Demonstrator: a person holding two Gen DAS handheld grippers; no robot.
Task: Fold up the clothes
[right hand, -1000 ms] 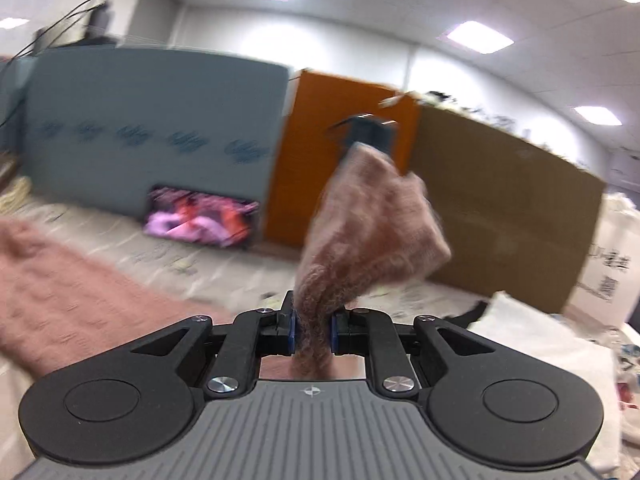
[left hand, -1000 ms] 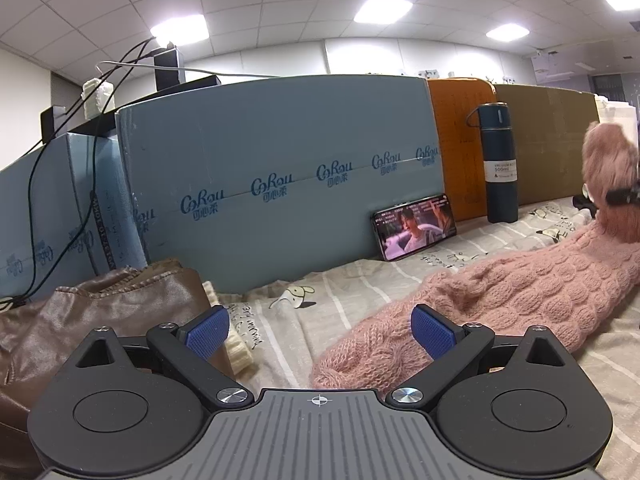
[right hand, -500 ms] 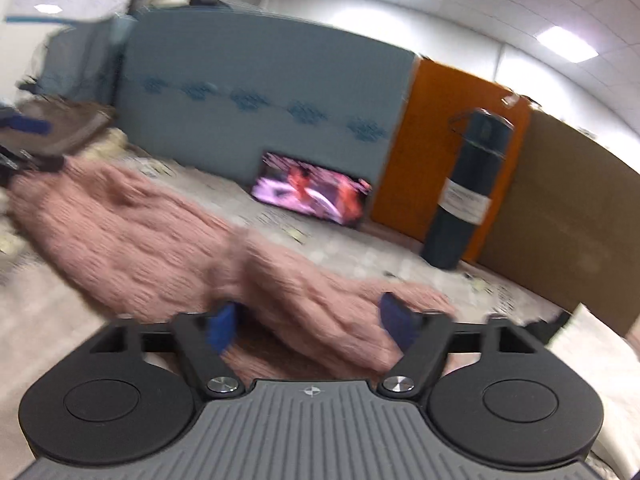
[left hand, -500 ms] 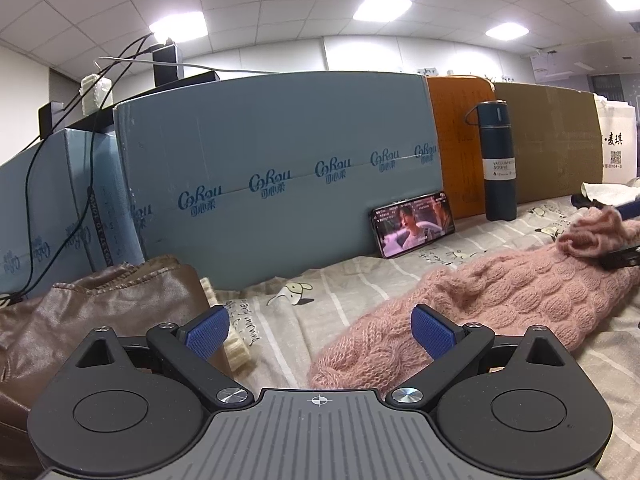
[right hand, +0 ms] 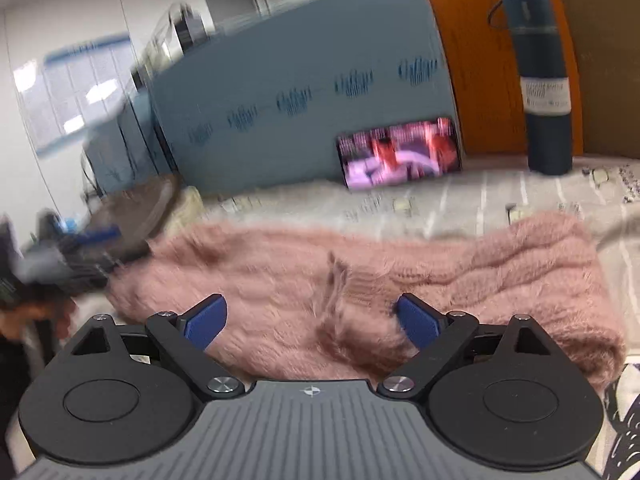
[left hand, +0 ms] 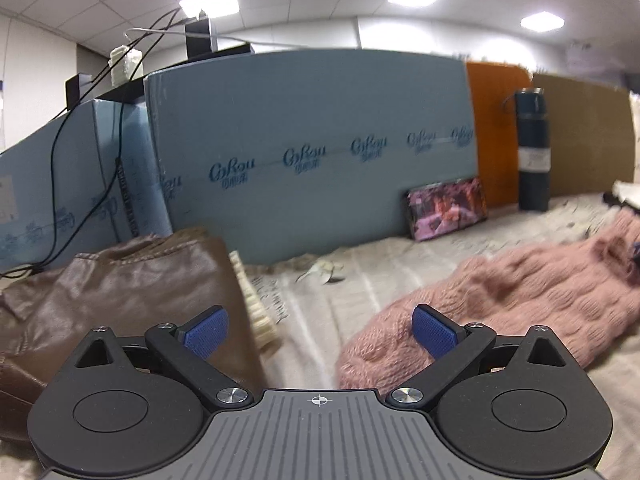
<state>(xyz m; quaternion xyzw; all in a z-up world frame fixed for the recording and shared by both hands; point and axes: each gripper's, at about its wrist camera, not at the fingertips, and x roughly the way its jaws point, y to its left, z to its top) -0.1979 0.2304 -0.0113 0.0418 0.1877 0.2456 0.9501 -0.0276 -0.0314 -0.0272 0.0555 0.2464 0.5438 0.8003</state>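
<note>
A fuzzy pink knit garment (right hand: 360, 280) lies as a long folded strip across the striped bed sheet (right hand: 460, 196); it also shows in the left wrist view (left hand: 520, 292) at the right. My right gripper (right hand: 312, 322) is open and empty, just above the near edge of the garment's middle. My left gripper (left hand: 320, 330) is open and empty, above the sheet beside the garment's left end. In the right wrist view the left gripper appears blurred at the far left (right hand: 68, 252).
A brown leather jacket (left hand: 120, 280) lies left of the garment. Blue foam boards (left hand: 312, 148), an orange board (right hand: 480, 60) and a cardboard panel stand behind. A phone playing video (right hand: 400, 152) leans on the board. A dark flask (right hand: 540, 80) stands at the right.
My right gripper held a garment end raised, laid it down over the garment, opened and drew back. My left gripper stayed open and shifted slightly.
</note>
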